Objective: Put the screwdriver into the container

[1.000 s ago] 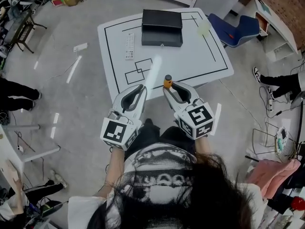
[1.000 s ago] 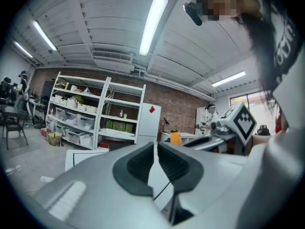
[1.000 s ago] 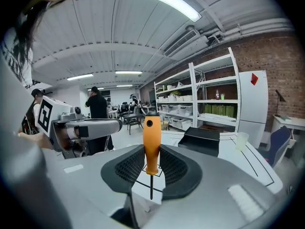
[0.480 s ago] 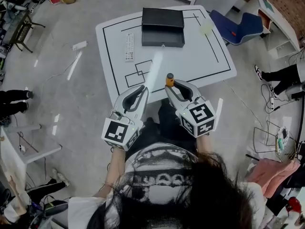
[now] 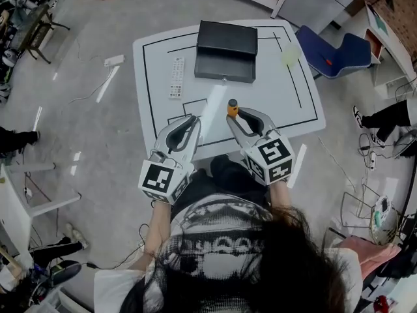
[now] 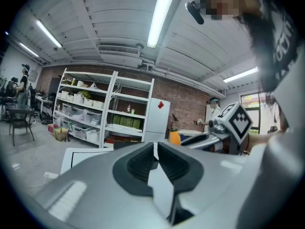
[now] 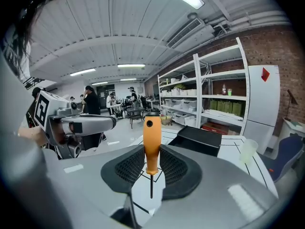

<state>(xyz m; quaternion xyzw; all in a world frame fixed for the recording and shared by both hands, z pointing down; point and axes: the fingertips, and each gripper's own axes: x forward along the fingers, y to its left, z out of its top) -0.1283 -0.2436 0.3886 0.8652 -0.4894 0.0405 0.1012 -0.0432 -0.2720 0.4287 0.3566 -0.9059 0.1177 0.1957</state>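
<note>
The right hand-held gripper [image 7: 151,150] clamped the orange-handled screwdriver [image 7: 152,137] upright; tipping it flat over the black container [image 7: 200,138] ahead, seemingly open-topped, would suit.

Head view high, steeply down; both gripper views low, close behind jaws, facing forward; all share table [image 5: 273,90], container [image 5: 225,44].

No word or number can be read anywhere. Beyond the far side of the counter [image 5: 273,83], a white cabinet [image 7: 261,109] bears a plain red diamond sign [image 7: 265,74]. At the counter's near edge, the left cube [image 5: 161,180] and right cube [image 5: 273,160] carry black-and-white square markers, and the shirt [image 5: 218,233] print is too blurred to read.
</note>
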